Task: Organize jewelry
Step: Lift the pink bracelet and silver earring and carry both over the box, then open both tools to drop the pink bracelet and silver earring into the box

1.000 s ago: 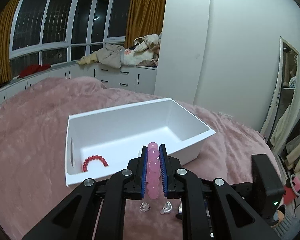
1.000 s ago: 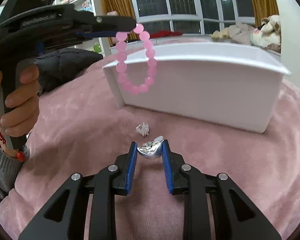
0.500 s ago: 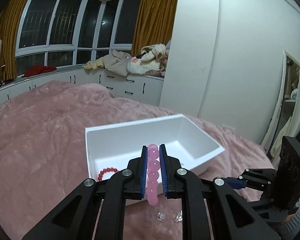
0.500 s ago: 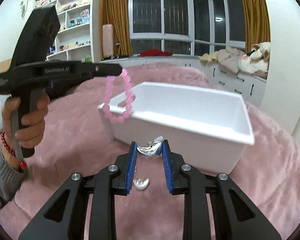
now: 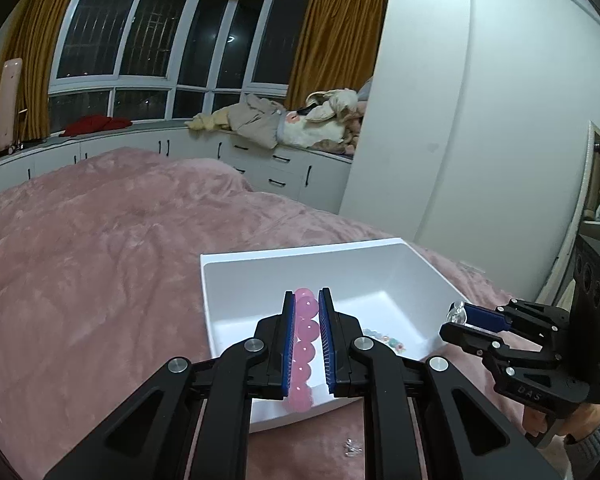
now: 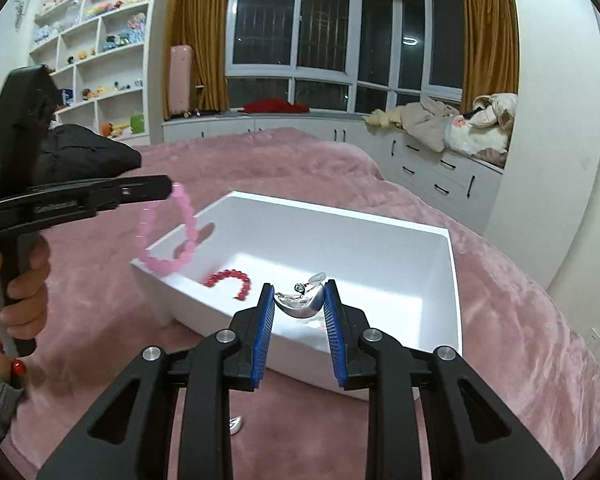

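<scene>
Your left gripper (image 5: pixel 305 344) clamps the pink bead bracelet (image 6: pixel 168 236) above the white bin's (image 6: pixel 454 280) near corner; your right gripper (image 6: pixel 299 312) grips a silver earring (image 6: pixel 298 304) over its rim.

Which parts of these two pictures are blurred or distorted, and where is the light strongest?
Right wrist view: the pink bracelet hanging from the left claw is smeared by motion; the silver earring in the right claw is sharp and glints; the white box floor is brightest. Left wrist view: fisheye bends the window frames; the corners are dark.
</scene>
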A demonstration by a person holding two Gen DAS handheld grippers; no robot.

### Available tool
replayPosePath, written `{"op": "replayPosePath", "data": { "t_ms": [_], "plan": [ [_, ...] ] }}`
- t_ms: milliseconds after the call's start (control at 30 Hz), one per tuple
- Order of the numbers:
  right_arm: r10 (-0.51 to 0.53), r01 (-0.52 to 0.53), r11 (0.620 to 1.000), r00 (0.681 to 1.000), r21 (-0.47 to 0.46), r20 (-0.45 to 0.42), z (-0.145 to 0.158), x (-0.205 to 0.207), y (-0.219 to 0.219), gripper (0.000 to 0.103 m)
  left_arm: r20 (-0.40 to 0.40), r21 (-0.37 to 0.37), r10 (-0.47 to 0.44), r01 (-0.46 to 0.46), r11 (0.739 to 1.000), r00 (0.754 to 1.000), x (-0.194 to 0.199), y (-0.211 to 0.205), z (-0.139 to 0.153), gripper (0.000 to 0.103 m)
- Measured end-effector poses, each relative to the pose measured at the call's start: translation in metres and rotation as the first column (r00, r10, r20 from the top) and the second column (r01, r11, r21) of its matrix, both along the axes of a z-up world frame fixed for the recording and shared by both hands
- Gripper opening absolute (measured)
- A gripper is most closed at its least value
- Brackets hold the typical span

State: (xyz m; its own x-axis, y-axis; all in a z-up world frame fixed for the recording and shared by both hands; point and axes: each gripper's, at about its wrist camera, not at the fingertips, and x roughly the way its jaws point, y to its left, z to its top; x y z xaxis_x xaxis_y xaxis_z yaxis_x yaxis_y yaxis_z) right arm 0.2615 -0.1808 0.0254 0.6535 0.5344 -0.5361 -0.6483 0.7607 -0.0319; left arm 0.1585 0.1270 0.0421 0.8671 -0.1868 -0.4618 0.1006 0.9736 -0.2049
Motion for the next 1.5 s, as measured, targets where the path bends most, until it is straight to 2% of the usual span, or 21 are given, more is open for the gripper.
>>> {"op": "replayPosePath", "data": {
  "t_ms": [333,700,1033,1100,1167,1233,1267,1333,1367,1400,1467,1500],
  "plan": [
    [-0.043,0.043,0.999,0.999,-0.009,-0.030,-0.016,0.037,0.006,0.025,-0.062,0.000,0.026,-0.026,1.000,0.998,0.025,0.006,-0.028,0.017],
    [-0.041,0.035,0.997,0.997,-0.074,-0.073,-0.033,0.061,0.031,0.025,-0.148,0.009,0.056,-0.055,0.998,0.987,0.051,0.016,-0.066,0.017],
    [-0.055,0.048,0.997,0.993,-0.067,-0.101,-0.036,0.069,0.030,0.026,-0.154,0.006,0.053,-0.052,0.999,0.987,0.052,0.014,-0.067,0.017],
    [-0.060,0.054,0.996,0.993,-0.064,-0.104,-0.036,0.069,0.028,0.031,-0.155,-0.005,0.044,-0.045,0.999,0.987,0.051,0.013,-0.067,0.017],
    [-0.064,0.059,0.996,0.993,-0.060,-0.099,-0.034,0.068,0.024,0.041,-0.152,-0.002,0.043,-0.044,0.999,0.987,0.049,0.010,-0.066,0.018],
    [-0.063,0.058,0.997,0.993,-0.055,-0.098,-0.033,0.065,0.021,0.044,-0.147,-0.005,0.041,-0.042,0.999,0.988,0.047,0.010,-0.064,0.022],
    [-0.064,0.059,0.997,0.993,-0.051,-0.095,-0.032,0.064,0.019,0.051,-0.139,-0.014,0.037,-0.040,0.999,0.990,0.045,0.011,-0.062,0.028],
    [-0.059,0.057,0.998,0.995,-0.034,-0.084,-0.029,0.058,0.014,0.063,-0.124,-0.022,0.042,-0.046,0.999,0.991,0.040,0.011,-0.057,0.048],
    [-0.053,0.051,0.998,0.995,-0.023,-0.079,-0.028,0.054,0.011,0.066,-0.109,-0.020,0.063,-0.066,0.998,0.992,0.037,0.011,-0.054,0.070],
    [-0.048,0.047,0.999,0.996,-0.015,-0.075,-0.026,0.050,0.008,0.069,-0.092,-0.013,0.084,-0.085,0.996,0.992,0.032,0.010,-0.051,0.077],
    [-0.027,0.028,1.000,0.998,0.013,-0.057,-0.021,0.036,0.001,0.081,-0.074,-0.010,0.075,-0.076,0.997,0.994,0.027,0.008,-0.047,0.077],
    [-0.016,0.018,0.999,0.999,0.033,-0.046,-0.019,0.028,-0.003,0.083,-0.073,-0.011,0.064,-0.065,0.998,0.995,0.025,0.007,-0.045,0.078]
  ]
}}
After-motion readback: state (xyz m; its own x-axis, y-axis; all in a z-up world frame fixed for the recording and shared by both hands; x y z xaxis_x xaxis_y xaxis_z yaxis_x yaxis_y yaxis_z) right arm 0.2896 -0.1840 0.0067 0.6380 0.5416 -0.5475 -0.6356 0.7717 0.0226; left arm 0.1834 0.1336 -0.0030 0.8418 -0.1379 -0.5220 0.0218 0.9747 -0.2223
